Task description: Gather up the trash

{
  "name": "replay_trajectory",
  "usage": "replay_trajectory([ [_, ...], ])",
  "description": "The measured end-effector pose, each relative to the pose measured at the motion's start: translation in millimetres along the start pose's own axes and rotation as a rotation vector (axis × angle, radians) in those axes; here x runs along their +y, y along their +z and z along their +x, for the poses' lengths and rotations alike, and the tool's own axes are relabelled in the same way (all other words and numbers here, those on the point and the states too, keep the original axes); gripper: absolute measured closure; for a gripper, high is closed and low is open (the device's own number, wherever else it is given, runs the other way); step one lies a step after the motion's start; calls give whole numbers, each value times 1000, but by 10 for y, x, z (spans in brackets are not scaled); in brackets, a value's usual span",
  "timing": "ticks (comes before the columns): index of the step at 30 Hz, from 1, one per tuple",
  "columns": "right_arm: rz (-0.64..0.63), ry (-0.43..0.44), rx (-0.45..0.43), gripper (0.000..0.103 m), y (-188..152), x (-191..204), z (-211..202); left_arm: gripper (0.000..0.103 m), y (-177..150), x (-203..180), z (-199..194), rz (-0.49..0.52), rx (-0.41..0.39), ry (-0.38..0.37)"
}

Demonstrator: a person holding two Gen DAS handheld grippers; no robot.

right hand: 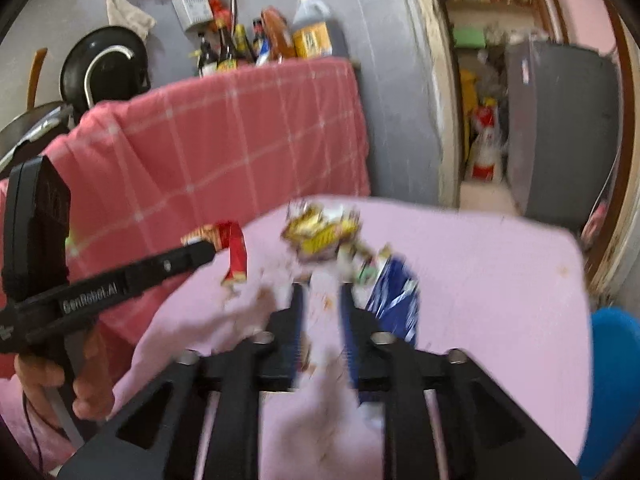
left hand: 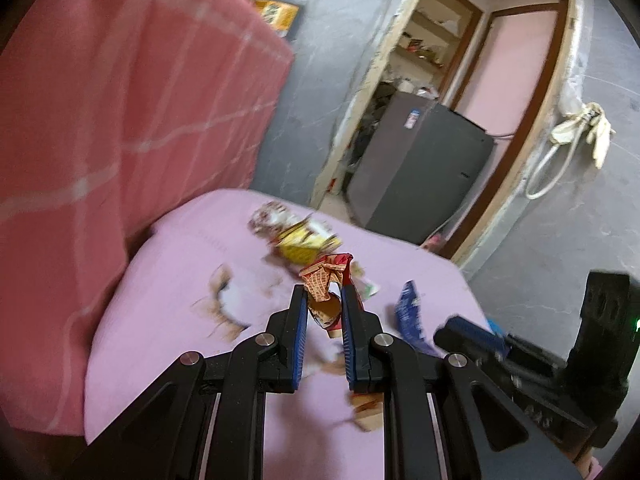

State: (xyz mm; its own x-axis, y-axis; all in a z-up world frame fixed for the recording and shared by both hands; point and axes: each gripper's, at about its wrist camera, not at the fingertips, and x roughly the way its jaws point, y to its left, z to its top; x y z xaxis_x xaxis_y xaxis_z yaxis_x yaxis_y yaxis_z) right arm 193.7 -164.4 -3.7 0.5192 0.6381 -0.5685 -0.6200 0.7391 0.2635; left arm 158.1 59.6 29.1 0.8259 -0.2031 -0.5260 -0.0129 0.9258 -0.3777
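My left gripper [left hand: 323, 294] is shut on a crumpled red and orange wrapper [left hand: 326, 280] and holds it above the pink table [left hand: 168, 288]. The right wrist view shows that gripper [right hand: 208, 246] from the side with the wrapper [right hand: 234, 248] hanging from its tips. A yellow wrapper [left hand: 304, 240] lies further back, and it also shows in the right wrist view [right hand: 320, 234]. A blue wrapper [left hand: 410, 312] lies to the right. My right gripper [right hand: 322, 292] is open and empty over the table, just left of the blue wrapper [right hand: 396, 300]. The right gripper's body [left hand: 520, 356] shows at lower right.
A red checked cloth [right hand: 240, 132] covers a counter behind the table, with bottles [right hand: 256, 44] and a black pan [right hand: 104, 68] beyond it. A grey fridge [left hand: 420, 176] stands in a doorway. A blue bin [right hand: 614, 380] is at the table's right. Small torn scraps [left hand: 224, 300] lie on the table.
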Motion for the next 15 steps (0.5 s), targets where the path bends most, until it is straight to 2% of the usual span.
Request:
replay_trajectory([
  [4,38,34,63,71,-139,29,156,90,-74,184,-3,-27,20,46],
  [6,51,50,82,63,-176,51,214,90,-102,268,-22,-45,25,63],
  [10,48,85,108,56,-199,129,296,90,-118,359,-56,-61,24,79],
  [15,25,98,145,59,-225,225,391,90,-122,371,-76,-61,20,81],
])
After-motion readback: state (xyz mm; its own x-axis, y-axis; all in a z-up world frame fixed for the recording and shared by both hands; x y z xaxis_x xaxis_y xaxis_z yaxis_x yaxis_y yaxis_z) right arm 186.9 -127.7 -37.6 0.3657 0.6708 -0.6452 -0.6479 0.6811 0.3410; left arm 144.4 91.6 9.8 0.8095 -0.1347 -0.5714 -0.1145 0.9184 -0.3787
